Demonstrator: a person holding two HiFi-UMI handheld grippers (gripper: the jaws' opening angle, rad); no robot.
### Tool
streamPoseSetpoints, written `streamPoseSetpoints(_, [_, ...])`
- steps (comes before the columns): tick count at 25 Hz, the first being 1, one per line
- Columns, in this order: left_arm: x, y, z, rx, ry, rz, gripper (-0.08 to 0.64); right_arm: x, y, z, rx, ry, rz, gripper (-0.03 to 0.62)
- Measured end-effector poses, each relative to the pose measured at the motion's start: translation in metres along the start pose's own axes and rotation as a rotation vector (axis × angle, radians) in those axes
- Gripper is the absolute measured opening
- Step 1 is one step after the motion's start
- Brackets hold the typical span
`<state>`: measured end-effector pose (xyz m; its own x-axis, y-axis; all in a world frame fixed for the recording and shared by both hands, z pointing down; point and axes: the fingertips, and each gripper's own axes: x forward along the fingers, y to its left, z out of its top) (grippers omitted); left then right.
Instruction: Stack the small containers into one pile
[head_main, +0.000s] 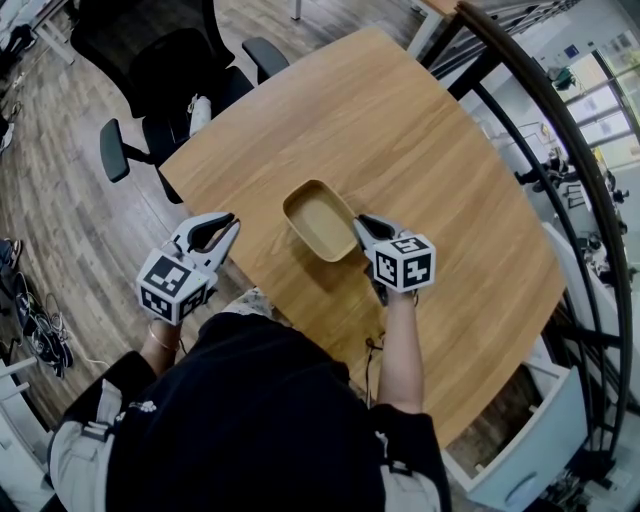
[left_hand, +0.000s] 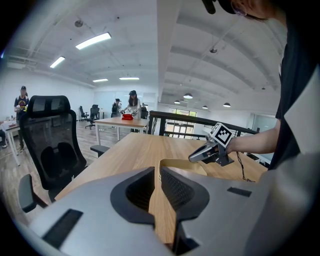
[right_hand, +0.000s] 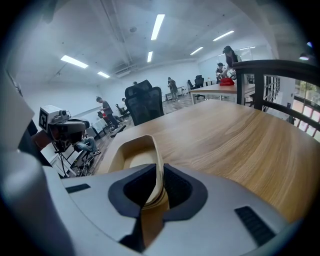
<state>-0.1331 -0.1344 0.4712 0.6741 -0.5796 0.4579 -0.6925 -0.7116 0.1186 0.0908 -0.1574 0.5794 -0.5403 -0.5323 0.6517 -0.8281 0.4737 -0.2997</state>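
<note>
Right gripper (head_main: 362, 222), seen from the head view and from its own view. My right tongs are clamped on the near right wall of the container (head_main: 320, 218), with the thin rim pinched between the two pads and no gap left. My left gripper (head_main: 230, 222) hangs off the near edge of the table (head_main: 400, 130), well apart from the container, with its jaws drawn together on nothing.

Step in hand, as I judge it: settling the held container flat. A pinch on one wall can tip a light tray, so I should hold the wrist level, let the base sit fully on the wood, then open the jaws straight apart and pull back along my own line so that neither pad drags the rim.

The container is tan, shallow and rounded-rectangular, with a smooth lip and a paler oval floor. It lies upright near the table's near edge, in front of me. At the pinched wall its edge looks layered, which suggests nested pieces, but I cannot count them. No other container shows on the table.
</note>
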Motion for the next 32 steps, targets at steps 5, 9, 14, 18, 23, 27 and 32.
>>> streamPoseSetpoints(5, [0.001,-0.001,0.001,0.006,0.000,-0.013,0.028,-0.005,0.000,0.003,0.008,-0.026,-0.021,0.035])
streamPoseSetpoints(9, [0.005,-0.004,0.003,0.021,-0.001,-0.030,0.028,-0.013,0.002,0.005,0.014,-0.054,-0.041,0.035])
streamPoseSetpoints(14, [0.012,-0.011,0.009,0.036,-0.010,-0.060,0.026,-0.026,0.006,0.008,0.020,-0.092,-0.063,0.034])
streamPoseSetpoints(18, [0.018,-0.019,0.011,0.048,-0.009,-0.091,0.027,-0.037,0.008,0.009,0.045,-0.135,-0.082,0.034])
streamPoseSetpoints(23, [0.027,-0.029,0.017,0.066,-0.019,-0.125,0.026,-0.056,0.014,0.009,0.080,-0.196,-0.095,0.034])
streamPoseSetpoints(27, [0.039,-0.039,0.025,0.088,-0.024,-0.153,0.026,-0.075,0.016,0.009,0.106,-0.262,-0.119,0.034])
streamPoseSetpoints(32, [0.051,-0.057,0.031,0.120,-0.029,-0.207,0.026,-0.102,0.021,0.010,0.143,-0.349,-0.151,0.034])
